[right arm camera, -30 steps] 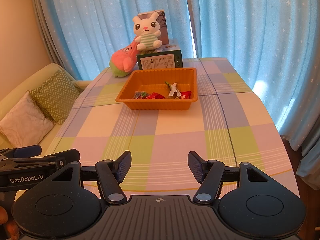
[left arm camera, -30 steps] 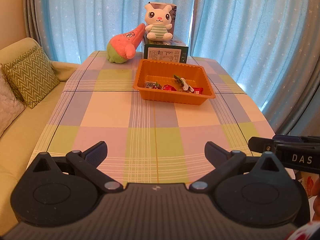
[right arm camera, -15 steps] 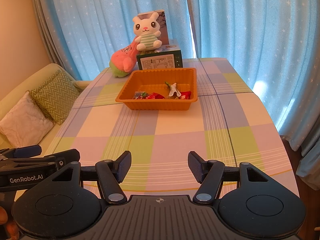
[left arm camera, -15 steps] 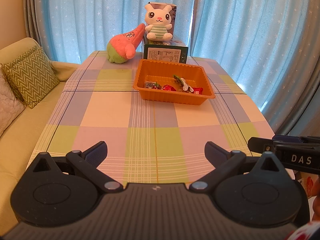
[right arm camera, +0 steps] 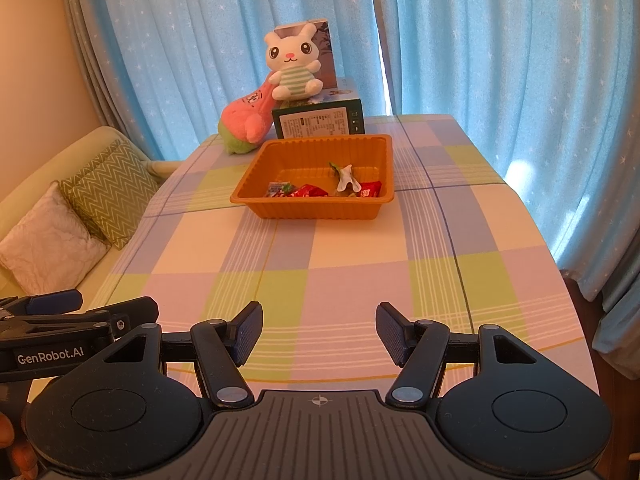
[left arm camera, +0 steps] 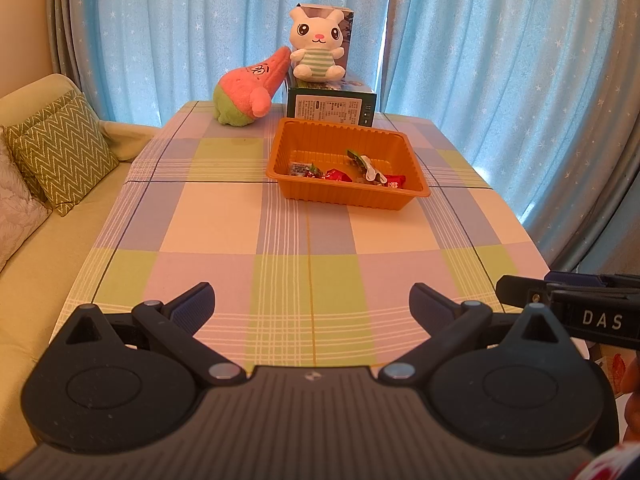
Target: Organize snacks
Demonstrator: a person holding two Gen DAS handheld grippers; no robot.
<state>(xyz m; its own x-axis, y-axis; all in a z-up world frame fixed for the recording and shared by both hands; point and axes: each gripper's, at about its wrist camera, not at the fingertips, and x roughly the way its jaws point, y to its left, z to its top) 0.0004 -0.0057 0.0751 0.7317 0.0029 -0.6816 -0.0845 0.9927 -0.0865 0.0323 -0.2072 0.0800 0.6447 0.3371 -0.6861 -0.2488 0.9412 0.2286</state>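
Blue star-dotted curtains (left arm camera: 500, 80) closed off the far side of the room, and a pale sofa (left arm camera: 24, 240) with cushions (left arm camera: 64, 152) ran along the left. A table under a pastel checked cloth (left arm camera: 308, 240) filled the middle of both views. Near its far end stood an orange tray (left arm camera: 344, 196), set slightly right of centre in the left wrist view. The snacks (left arm camera: 340, 174) lay inside the tray along its near wall: several red-wrapped pieces, a blue-and-white one at the left, and a green-and-white wrapper standing up among them. Just beyond the tray stood a dark green box (left arm camera: 332, 106), with a white rabbit toy (left arm camera: 318, 46) seated on top. A pink and green plush toy (left arm camera: 250, 90) leaned against the box from the left.

The left gripper (left arm camera: 312, 300) hung above the near edge of the table, fingers spread wide with nothing between them. The right gripper (right arm camera: 319, 330) sat beside it, to its right, fingers parted less widely and likewise empty. Both were well apart from the tray.
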